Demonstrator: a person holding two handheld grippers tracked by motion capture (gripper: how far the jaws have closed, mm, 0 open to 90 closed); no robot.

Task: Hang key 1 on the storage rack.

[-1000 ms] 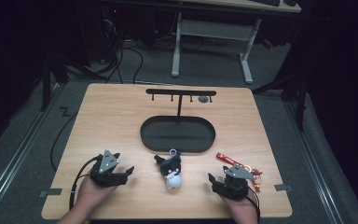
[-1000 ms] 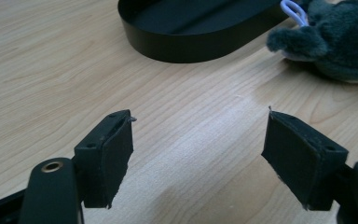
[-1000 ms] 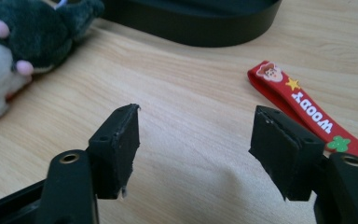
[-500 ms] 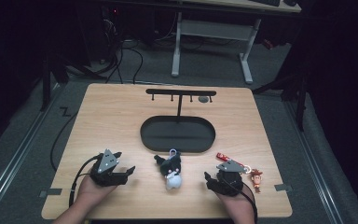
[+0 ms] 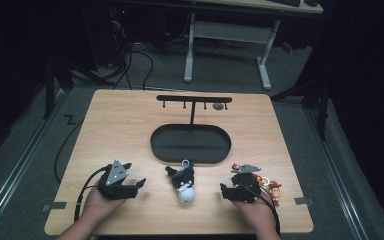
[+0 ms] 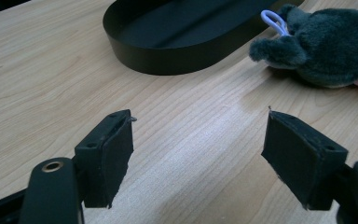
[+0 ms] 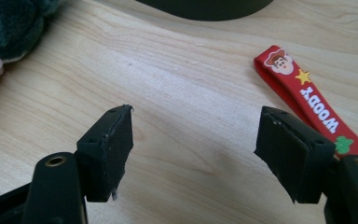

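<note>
A dark grey plush toy (image 5: pixel 184 182) with a white loop lies on the wooden table (image 5: pixel 130 130) in front of the black oval tray (image 5: pixel 190 143). My left gripper (image 5: pixel 141 184) rests left of the plush toy (image 6: pixel 317 46), open, with bare wood between its pads (image 6: pixel 109 158). On the other side of the toy, my right gripper (image 5: pixel 223 190) points left at it. Its jaws have just been opening and nothing is between them (image 7: pixel 196 116). A red Woody strap keychain (image 7: pixel 317 102) lies just beside its right jaw, with the figure (image 5: pixel 275 190) at the right.
A black stand with a hook bar (image 5: pixel 194 100) rises behind the tray (image 6: pixel 182 37). Each hand's cable trails toward the table's front edge. Bare wood lies left of the tray and along the back. A desk frame (image 5: pixel 227 45) stands on the floor beyond.
My right gripper has shifted a little to the left, off the keychain and toward the plush toy, with its jaws wider. The left gripper, plush toy and keychain have stayed put.
</note>
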